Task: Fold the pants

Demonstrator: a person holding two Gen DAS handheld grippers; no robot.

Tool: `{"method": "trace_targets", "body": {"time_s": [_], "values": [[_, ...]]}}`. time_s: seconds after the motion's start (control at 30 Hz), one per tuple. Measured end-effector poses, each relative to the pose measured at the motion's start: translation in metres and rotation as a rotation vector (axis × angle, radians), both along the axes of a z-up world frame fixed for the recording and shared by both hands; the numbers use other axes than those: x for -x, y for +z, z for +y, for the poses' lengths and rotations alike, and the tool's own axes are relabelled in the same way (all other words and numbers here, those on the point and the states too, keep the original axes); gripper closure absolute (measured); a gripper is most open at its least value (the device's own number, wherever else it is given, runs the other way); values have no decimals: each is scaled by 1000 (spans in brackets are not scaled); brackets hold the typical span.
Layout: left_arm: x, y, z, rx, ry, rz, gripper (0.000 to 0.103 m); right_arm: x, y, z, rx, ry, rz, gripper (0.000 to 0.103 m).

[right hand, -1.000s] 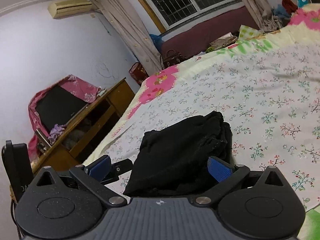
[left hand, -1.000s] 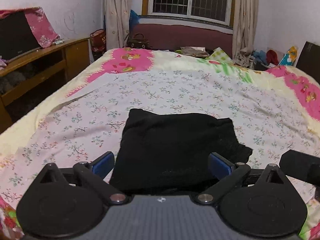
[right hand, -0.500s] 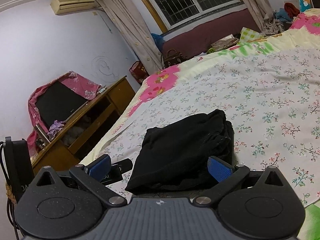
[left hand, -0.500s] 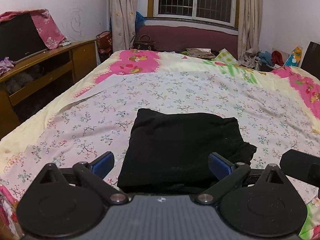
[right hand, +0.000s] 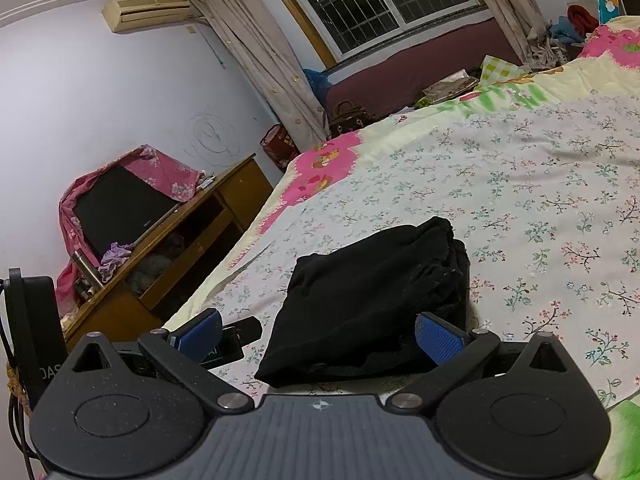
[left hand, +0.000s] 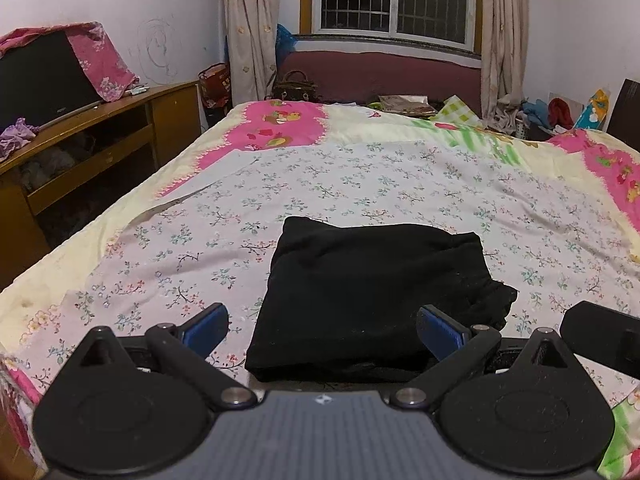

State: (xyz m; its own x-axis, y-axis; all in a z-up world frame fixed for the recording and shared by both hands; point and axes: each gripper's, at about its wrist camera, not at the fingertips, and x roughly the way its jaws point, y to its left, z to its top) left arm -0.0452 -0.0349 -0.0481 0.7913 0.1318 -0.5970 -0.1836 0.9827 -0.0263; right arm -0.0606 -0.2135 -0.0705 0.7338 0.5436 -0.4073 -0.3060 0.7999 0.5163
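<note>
Black pants (left hand: 372, 288) lie folded into a compact rectangular stack on the floral bedsheet (left hand: 400, 184), near the bed's front edge. In the right wrist view the pants (right hand: 372, 288) show stacked layers at their right end. My left gripper (left hand: 322, 330) is open just in front of the stack, its blue pads (left hand: 206, 326) apart and holding nothing. My right gripper (right hand: 318, 334) is open too, hovering at the near edge of the stack. The other gripper's black body shows at the right edge of the left wrist view and beside the left finger in the right wrist view.
A wooden cabinet (left hand: 100, 136) with a cloth-draped black television (left hand: 36, 76) stands left of the bed. Bags and clothes are piled by the barred window (left hand: 392, 0) and far right corner. An air conditioner (right hand: 148, 10) hangs on the wall.
Both grippers have drawn back and risen slightly from the folded pants, so the stack looks smaller and farther. The pants have not moved.
</note>
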Motion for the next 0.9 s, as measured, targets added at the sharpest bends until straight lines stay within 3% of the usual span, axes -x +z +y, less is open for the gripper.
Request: {"method": "trace_targets", "body": {"time_s": [0.9], "values": [[8,3,0,-33,36,-13,0,1,2,5,-15,15,-7,10]]}}
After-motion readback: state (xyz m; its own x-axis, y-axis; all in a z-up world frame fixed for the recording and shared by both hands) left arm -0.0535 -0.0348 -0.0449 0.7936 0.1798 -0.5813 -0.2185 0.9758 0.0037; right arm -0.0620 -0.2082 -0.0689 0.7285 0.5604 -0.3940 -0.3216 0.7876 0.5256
